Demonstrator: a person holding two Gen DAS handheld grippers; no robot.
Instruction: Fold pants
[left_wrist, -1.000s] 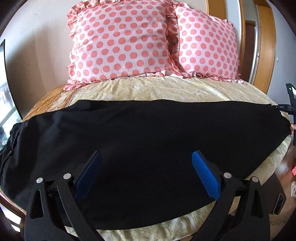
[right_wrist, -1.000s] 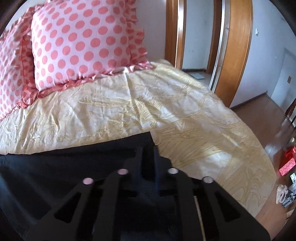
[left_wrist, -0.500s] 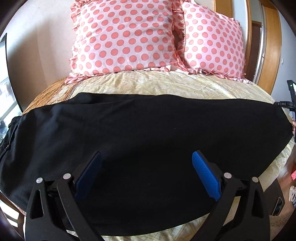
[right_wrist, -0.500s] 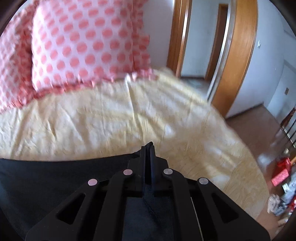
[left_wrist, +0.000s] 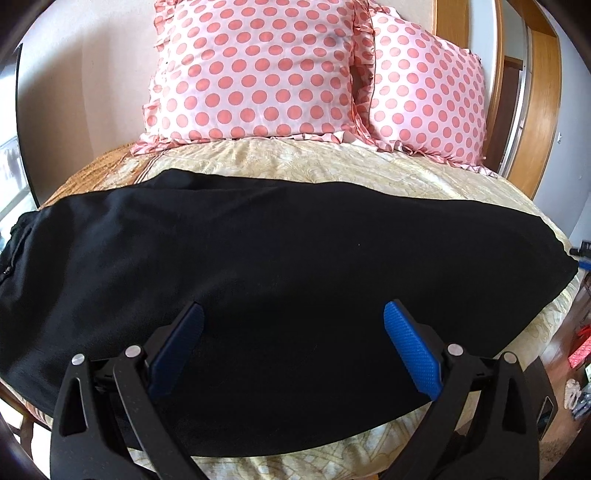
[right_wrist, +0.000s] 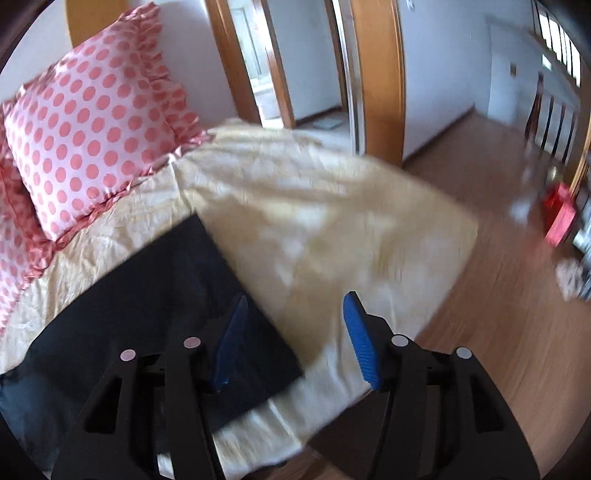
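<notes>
Here the black pants (left_wrist: 280, 258) lie lengthwise across the bed (left_wrist: 332, 166), left tongs (left_wrist: 291, 347) apart, right tongs (right_wrist: 291, 339) opening, empty.

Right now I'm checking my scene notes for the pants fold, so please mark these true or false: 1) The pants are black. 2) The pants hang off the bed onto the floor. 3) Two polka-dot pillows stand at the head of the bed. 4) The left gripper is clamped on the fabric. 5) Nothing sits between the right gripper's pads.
1) True: the pants are black.
2) False: they lie spread across the bed.
3) True: two pink polka-dot pillows stand there.
4) False: the left gripper is open above the pants.
5) True: the right gripper is opening, its pads clear of the fabric.
</notes>
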